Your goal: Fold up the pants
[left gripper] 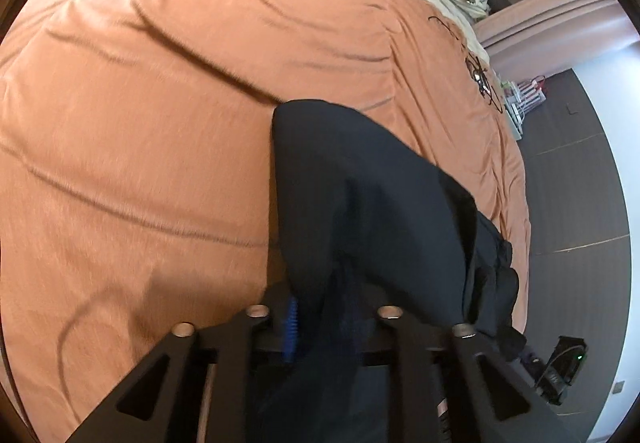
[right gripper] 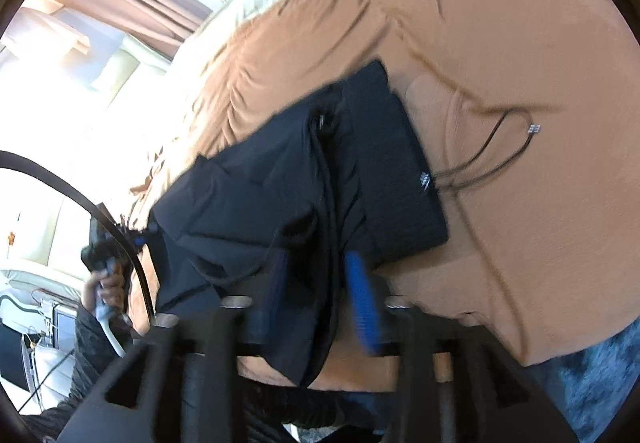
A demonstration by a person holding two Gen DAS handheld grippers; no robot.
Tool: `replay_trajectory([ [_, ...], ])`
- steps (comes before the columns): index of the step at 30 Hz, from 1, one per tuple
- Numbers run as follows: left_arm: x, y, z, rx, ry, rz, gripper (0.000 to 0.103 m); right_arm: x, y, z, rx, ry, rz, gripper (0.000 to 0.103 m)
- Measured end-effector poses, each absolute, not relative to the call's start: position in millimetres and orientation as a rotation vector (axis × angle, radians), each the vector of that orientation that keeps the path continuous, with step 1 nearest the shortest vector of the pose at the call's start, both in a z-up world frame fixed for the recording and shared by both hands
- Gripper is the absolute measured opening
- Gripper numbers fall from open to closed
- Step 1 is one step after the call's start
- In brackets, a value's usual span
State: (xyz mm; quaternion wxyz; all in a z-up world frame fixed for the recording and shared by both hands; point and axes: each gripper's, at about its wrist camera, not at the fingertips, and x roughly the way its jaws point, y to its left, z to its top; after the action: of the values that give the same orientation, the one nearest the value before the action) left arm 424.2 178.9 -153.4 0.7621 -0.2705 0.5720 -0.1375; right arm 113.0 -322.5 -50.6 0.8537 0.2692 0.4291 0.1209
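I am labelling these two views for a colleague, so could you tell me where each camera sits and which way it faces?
Left wrist: on the left gripper, tilted down over the orange bedspread; dark pants lie between its own fingers.
Right wrist: on the right gripper, tilted down across the bed toward the window; a hand with its gripper shows at left.
Shared: pants and bedspread.

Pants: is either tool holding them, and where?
The pants, near edge, lie between both pairs of jaws. The right gripper looks open, not pinching; the left gripper cannot be told.
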Motion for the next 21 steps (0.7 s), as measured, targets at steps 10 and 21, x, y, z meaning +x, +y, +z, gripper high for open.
replay_trajectory([
  [10, 372, 193, -158, -0.629, 1.234, -0.251, 0.05, 180, -343, -40, 0.534, 0.903, 0.32, 0.051],
  [21, 307, 211, -177, -0.745, 1.238, -0.172, 0.05, 227, -292, -67, 0.509, 0.976, 0.371, 0.051],
])
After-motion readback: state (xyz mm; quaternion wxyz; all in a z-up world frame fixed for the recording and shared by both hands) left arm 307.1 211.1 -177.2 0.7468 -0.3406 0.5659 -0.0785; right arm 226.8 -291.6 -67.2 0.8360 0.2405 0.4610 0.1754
